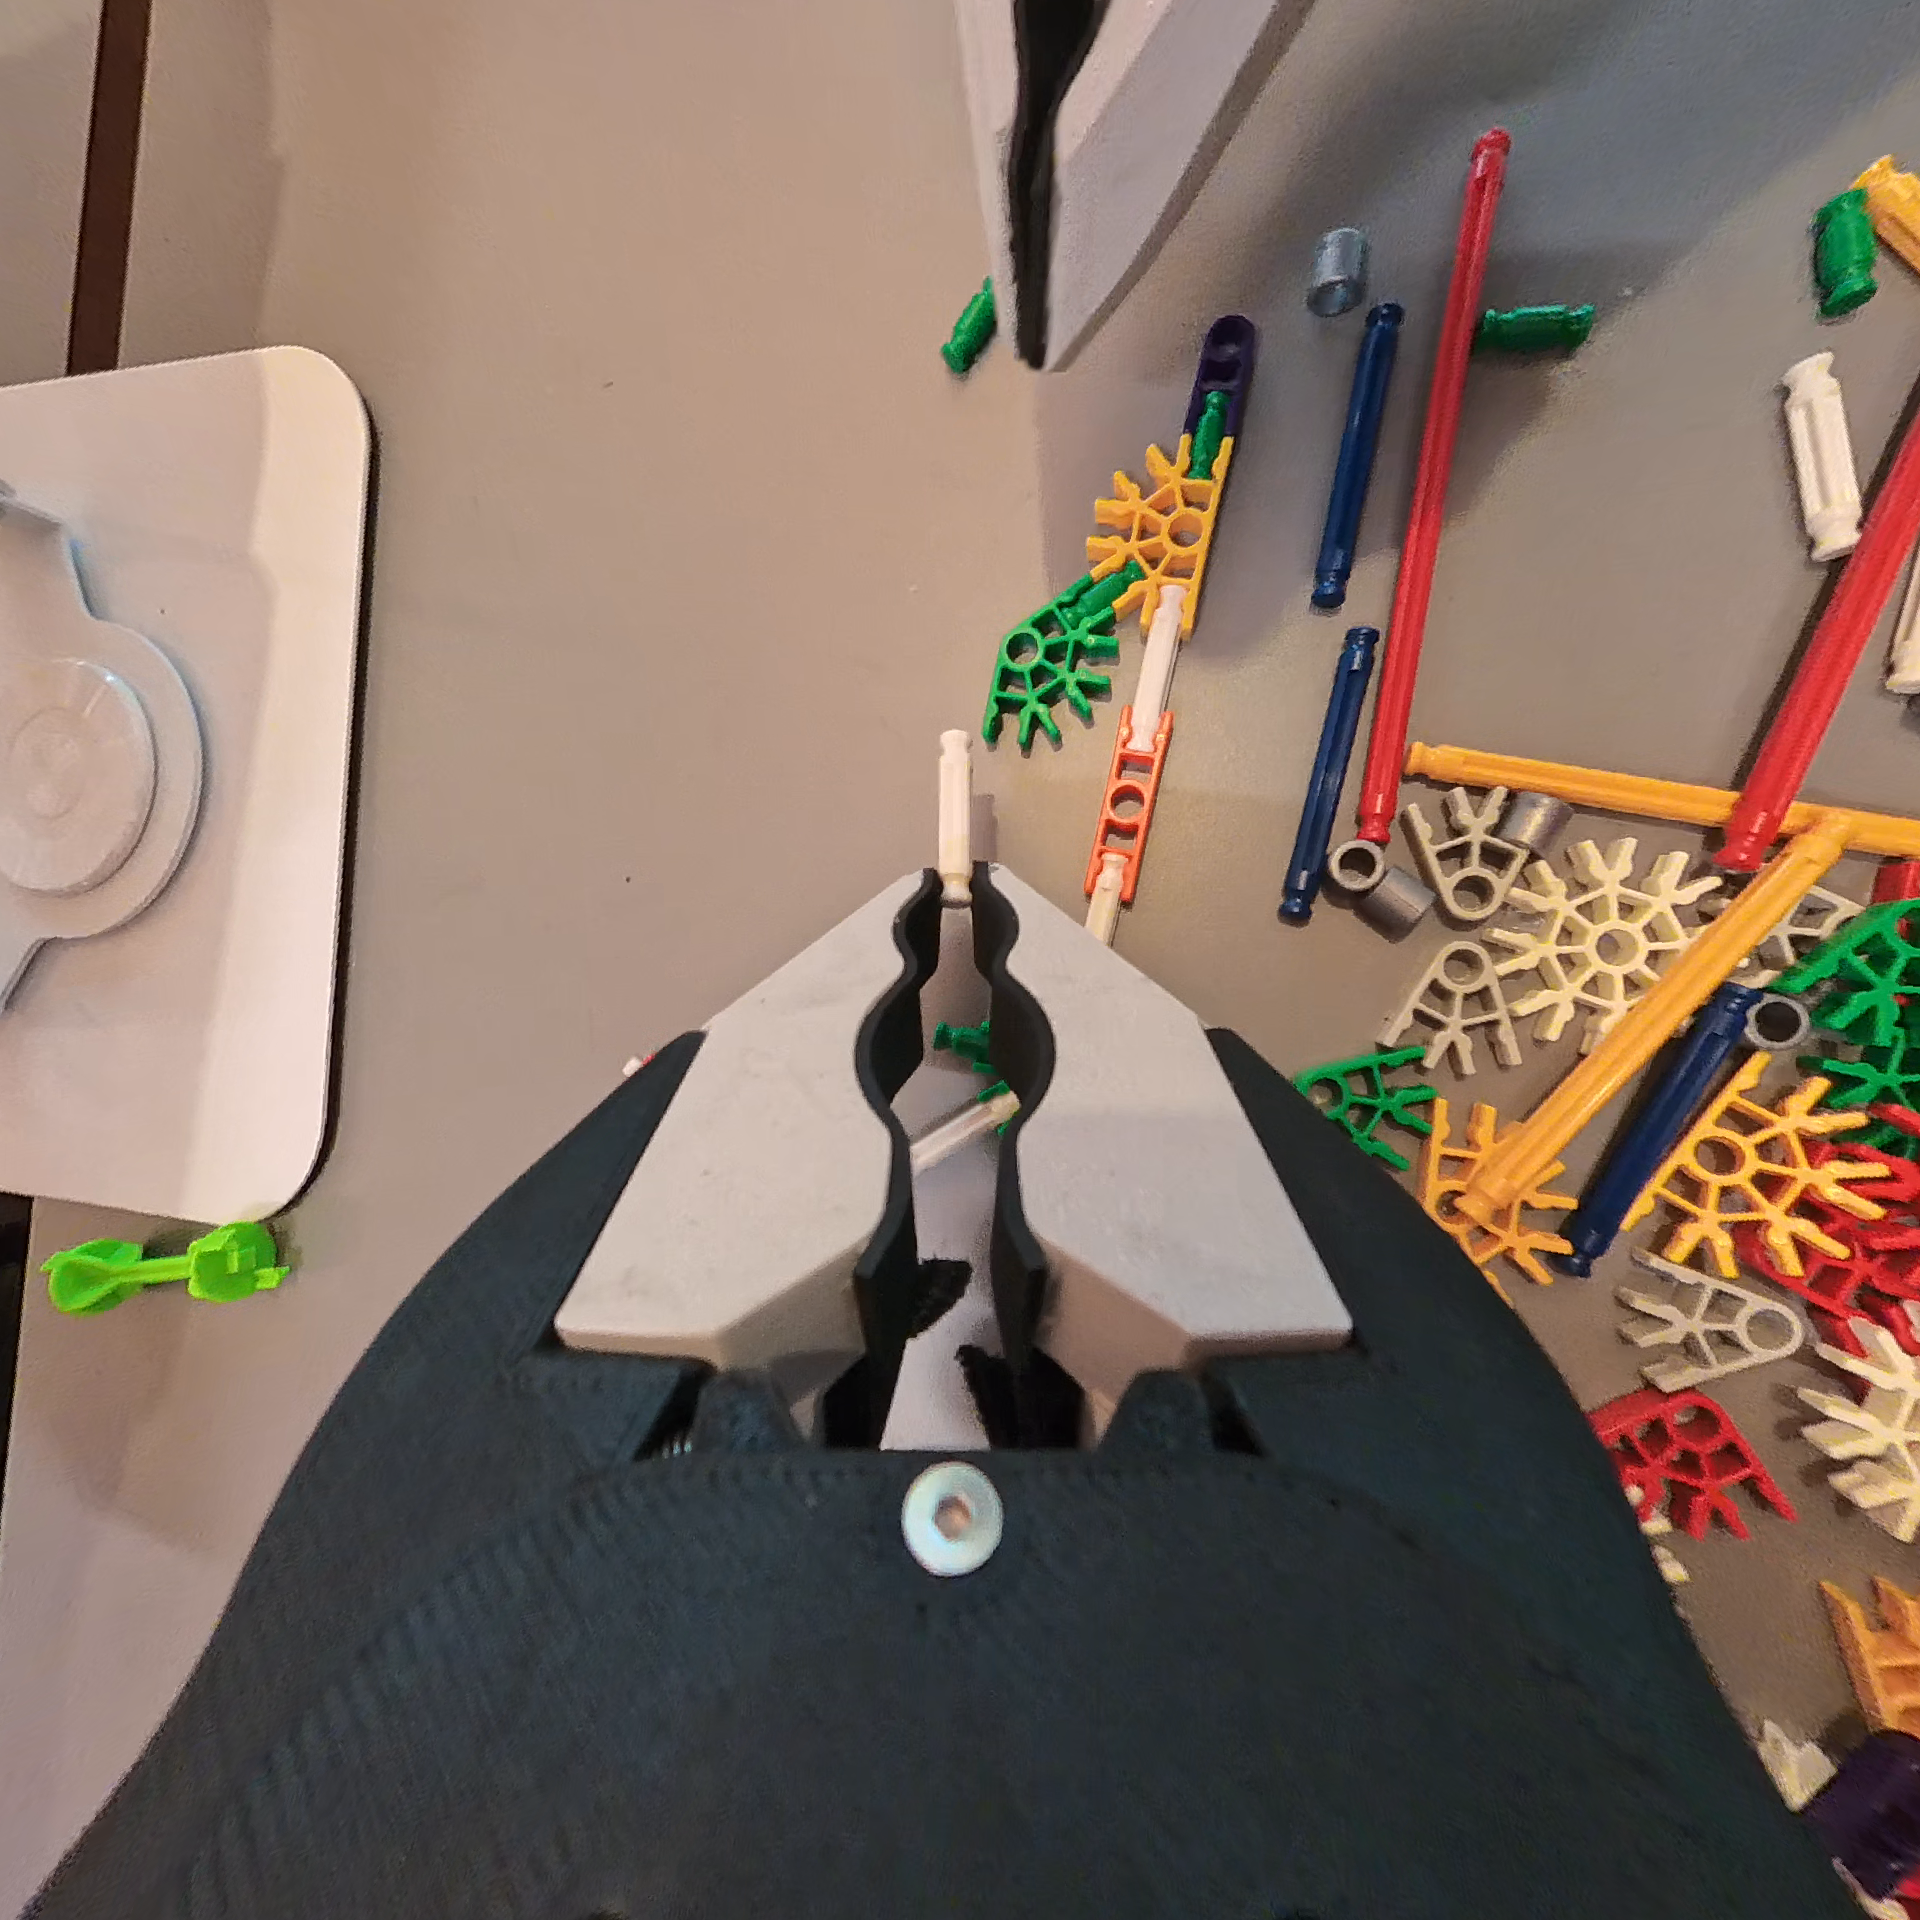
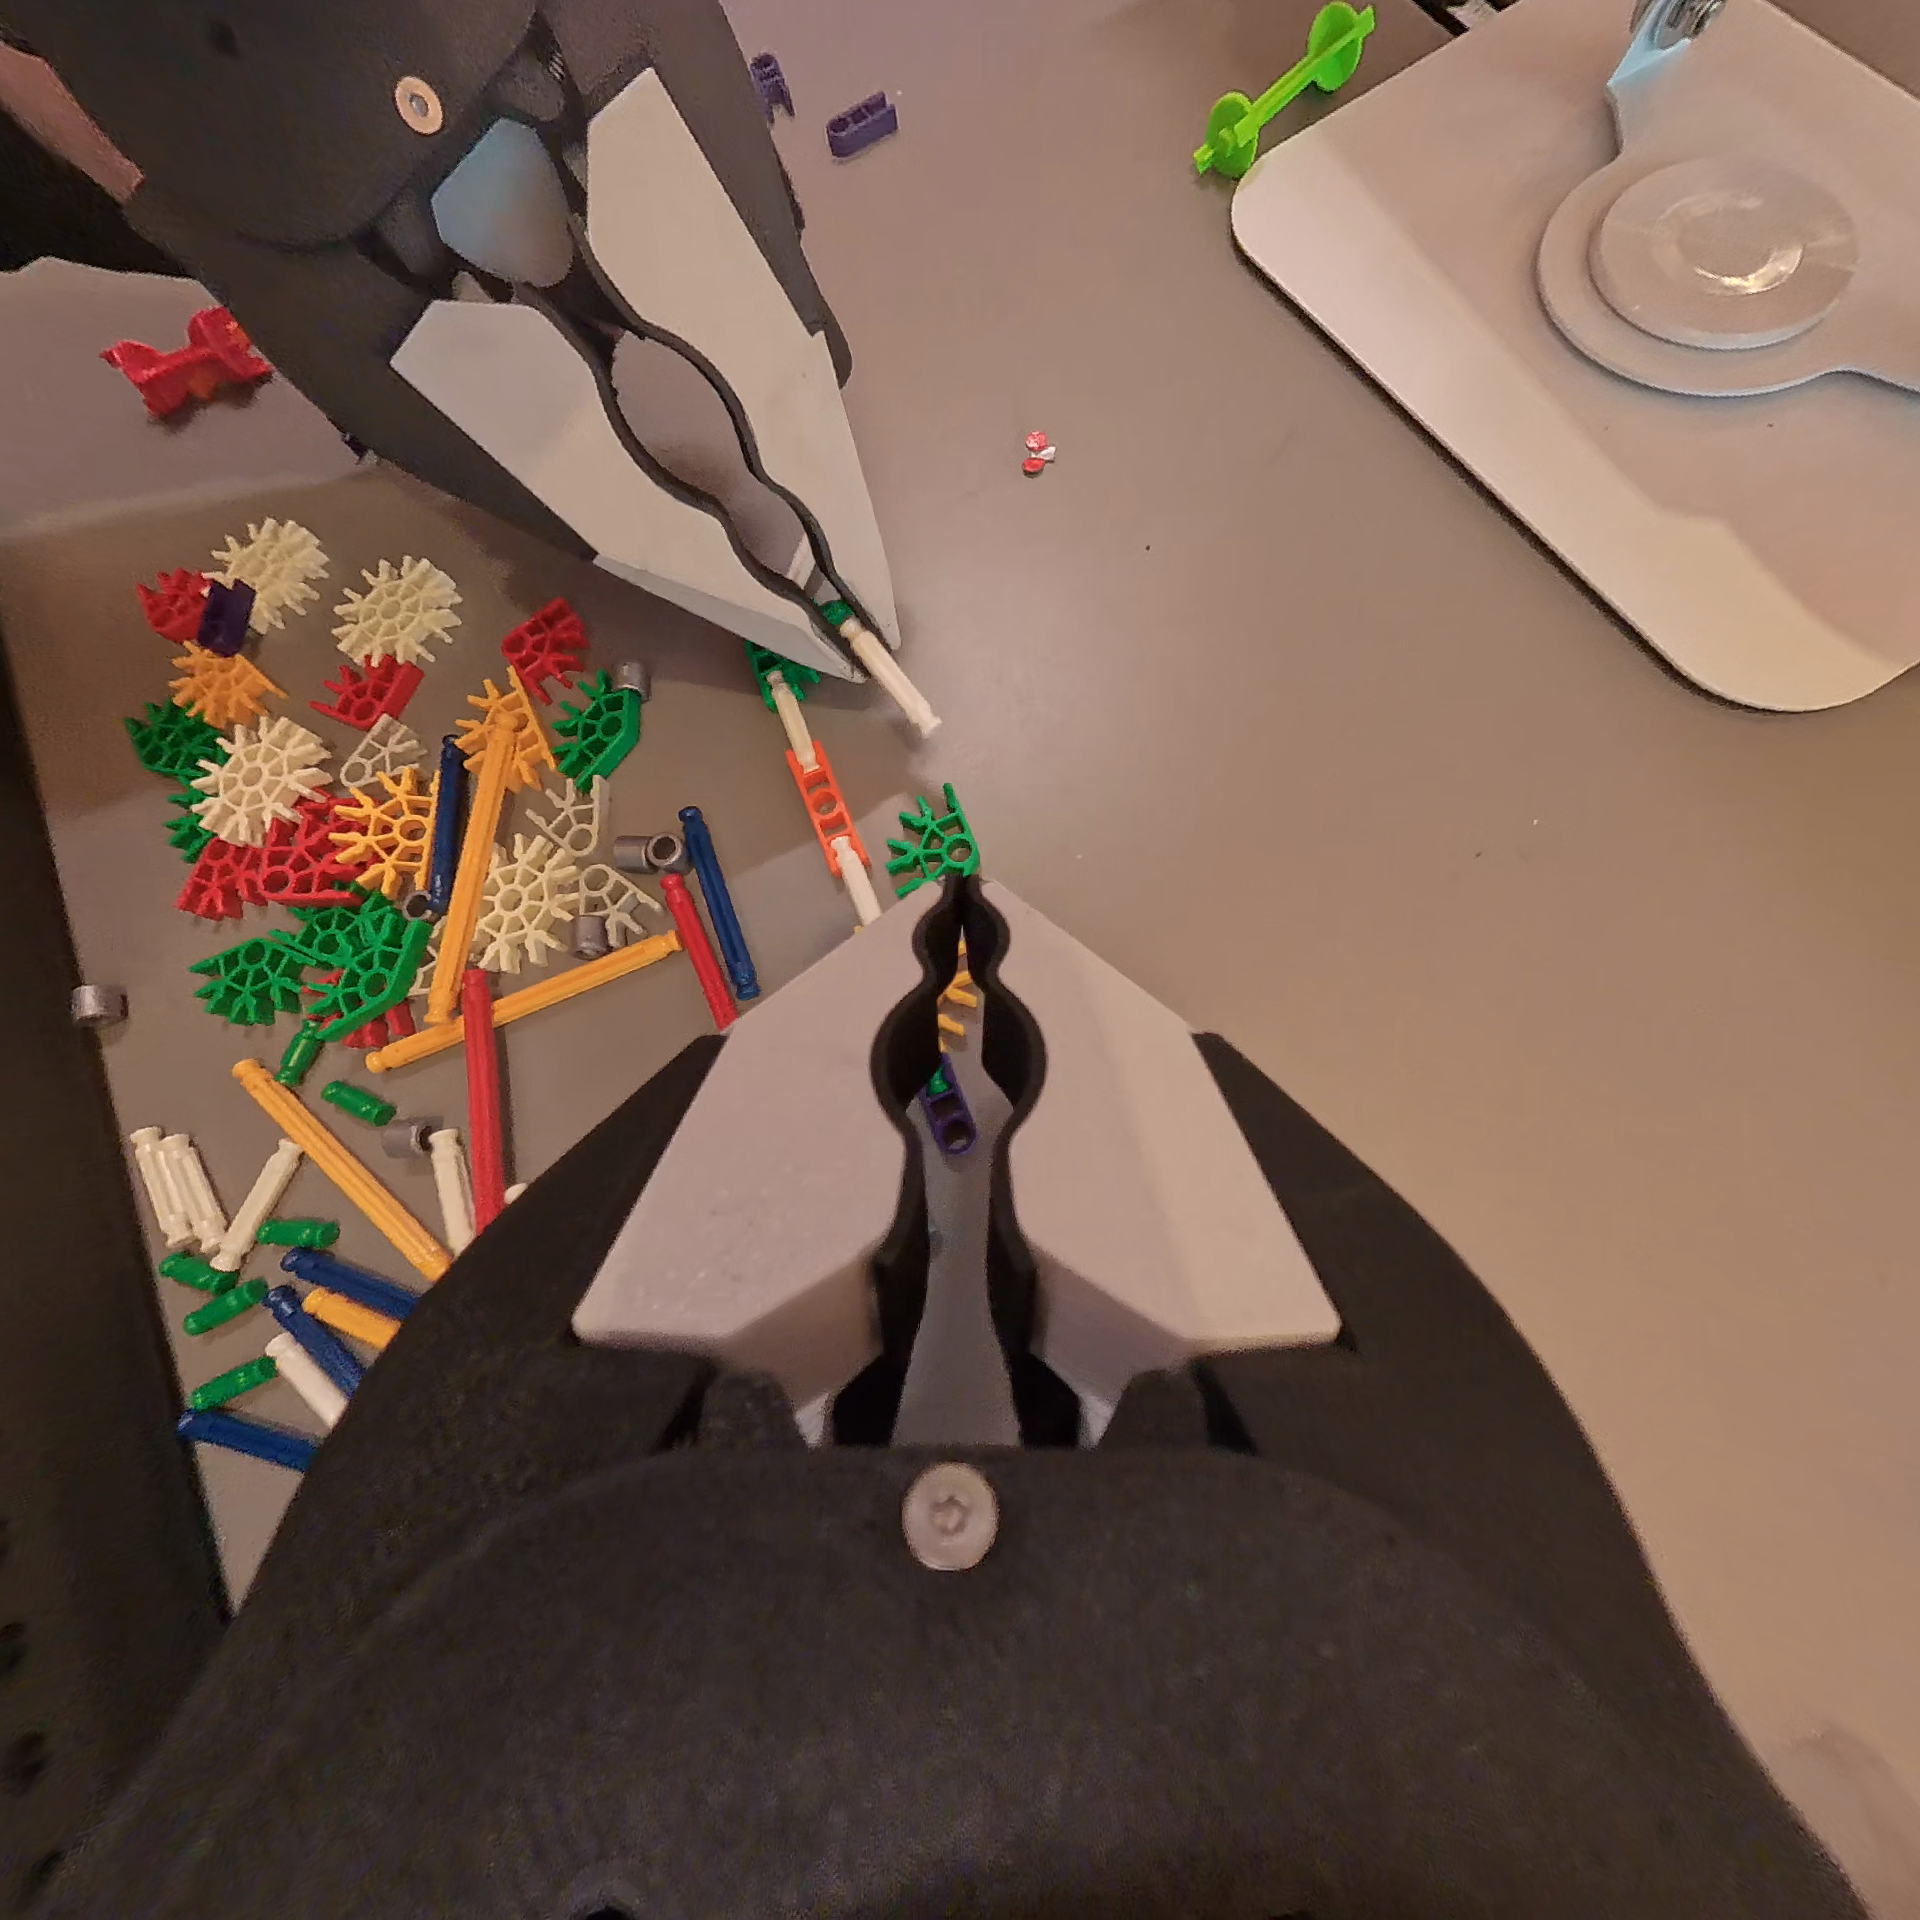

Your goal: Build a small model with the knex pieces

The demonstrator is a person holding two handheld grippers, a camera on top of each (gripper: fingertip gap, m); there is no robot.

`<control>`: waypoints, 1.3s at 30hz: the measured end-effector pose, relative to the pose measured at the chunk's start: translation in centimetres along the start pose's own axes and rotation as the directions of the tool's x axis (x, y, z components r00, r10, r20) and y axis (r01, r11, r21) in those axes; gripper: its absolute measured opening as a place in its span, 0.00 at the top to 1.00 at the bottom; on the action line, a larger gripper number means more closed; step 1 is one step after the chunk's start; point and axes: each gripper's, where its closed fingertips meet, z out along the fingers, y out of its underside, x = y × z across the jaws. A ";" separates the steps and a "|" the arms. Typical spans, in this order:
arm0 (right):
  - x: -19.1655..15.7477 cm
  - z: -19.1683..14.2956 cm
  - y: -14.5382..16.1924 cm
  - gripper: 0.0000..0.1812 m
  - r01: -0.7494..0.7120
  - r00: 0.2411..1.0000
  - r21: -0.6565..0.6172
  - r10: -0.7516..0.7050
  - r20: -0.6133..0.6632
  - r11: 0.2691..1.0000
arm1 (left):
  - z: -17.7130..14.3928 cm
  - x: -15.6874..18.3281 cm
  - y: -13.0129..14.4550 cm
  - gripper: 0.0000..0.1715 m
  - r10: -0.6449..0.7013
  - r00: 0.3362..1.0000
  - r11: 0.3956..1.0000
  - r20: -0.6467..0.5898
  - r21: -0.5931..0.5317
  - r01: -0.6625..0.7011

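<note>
My left gripper (image 1: 958, 883) is shut on the lower end of a short white rod (image 1: 956, 810), which sticks out past its tips above the grey table. The right wrist view shows the same gripper (image 2: 868, 644) and rod (image 2: 902, 691) at upper left. My right gripper (image 2: 961, 883) is shut and seems empty. It hovers over a joined chain of a purple piece (image 1: 1226, 353), a yellow connector (image 1: 1164, 520) and a green connector (image 1: 1049, 665); that green connector (image 2: 932, 840) lies just beyond its tips. The left wrist view shows the right gripper's fingers (image 1: 1081, 187) at the top.
An orange connector (image 1: 1132, 800) with white rods lies beside the chain. A pile of coloured rods and connectors (image 1: 1662, 1039) fills one side, also in the right wrist view (image 2: 416, 883). A white plate with a round disc (image 1: 260, 831) and a lime-green piece (image 1: 166, 1268) lie on the other side. The grippers' ends are close to 8 cm from one another. The green connector (image 1: 1049, 665) is about 5 cm from both grippers' fingertips. My right wrist view (image 2: 932, 850) looks at it from another angle. The purple piece (image 1: 1226, 353) is about 6 cm from my right fingertips and 11 cm from my left. Seen from the right wrist view (image 2: 948, 1117) as well.
</note>
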 end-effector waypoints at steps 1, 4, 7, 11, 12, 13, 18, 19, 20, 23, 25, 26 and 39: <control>0.1 0.2 0.0 1.00 0.009 1.000 -0.006 -0.009 -0.001 1.000 | 0.2 0.0 0.0 0.98 0.004 1.000 1.000 -0.006 -0.004 -0.004; 0.0 1.0 -0.3 1.00 0.027 1.000 -0.014 -0.026 0.017 1.000 | 0.7 0.3 0.0 0.98 0.021 0.999 1.000 -0.028 -0.017 -0.022; -0.4 1.8 -0.7 1.00 0.040 0.998 -0.018 -0.039 0.043 0.999 | 1.0 0.6 -0.3 0.98 0.036 0.998 0.999 -0.058 -0.022 -0.037; -0.4 3.2 -0.5 1.00 0.056 0.996 -0.061 -0.052 0.067 0.997 | 1.4 0.5 -0.6 0.98 0.081 0.995 0.996 -0.066 -0.035 -0.083; -0.5 3.5 -0.5 1.00 0.060 0.996 -0.068 -0.056 0.073 0.996 | 1.4 0.5 -0.6 0.98 0.086 0.994 0.995 -0.069 -0.037 -0.089; -0.5 3.7 -0.5 1.00 0.063 0.995 -0.073 -0.057 0.078 0.995 | 1.4 0.6 -0.5 0.98 0.089 0.993 0.995 -0.079 -0.042 -0.092; -0.4 4.6 0.0 1.00 0.082 0.994 -0.112 -0.074 0.079 0.990 | 1.6 0.7 -0.1 0.98 0.105 0.989 0.993 -0.102 -0.051 -0.110; -0.5 4.8 0.1 1.00 0.087 0.994 -0.119 -0.077 0.081 0.989 | 1.7 0.7 -0.1 0.98 0.107 0.989 0.992 -0.104 -0.052 -0.112; -0.4 5.0 0.2 1.00 0.090 0.994 -0.127 -0.080 0.081 0.988 | 1.8 0.7 -0.1 0.98 0.110 0.988 0.992 -0.108 -0.055 -0.117; -0.4 5.5 0.4 1.00 0.111 0.992 -0.150 -0.100 0.077 0.982 | 1.9 0.9 -0.1 0.98 0.121 0.985 0.990 -0.123 -0.053 -0.128; -0.2 5.6 0.6 1.00 0.118 0.992 -0.170 -0.108 0.066 0.978 | 1.9 0.9 -0.2 0.98 0.125 0.983 0.990 -0.133 -0.048 -0.133; -0.2 5.7 0.7 1.00 0.129 0.991 -0.175 -0.119 0.066 0.976 | 2.0 0.9 -0.2 0.98 0.129 0.982 0.990 -0.135 -0.046 -0.137; -0.7 5.2 0.8 1.00 0.154 0.985 -0.211 -0.133 0.110 0.965 | 2.0 0.9 -0.2 0.98 0.148 0.978 0.986 -0.147 -0.051 -0.157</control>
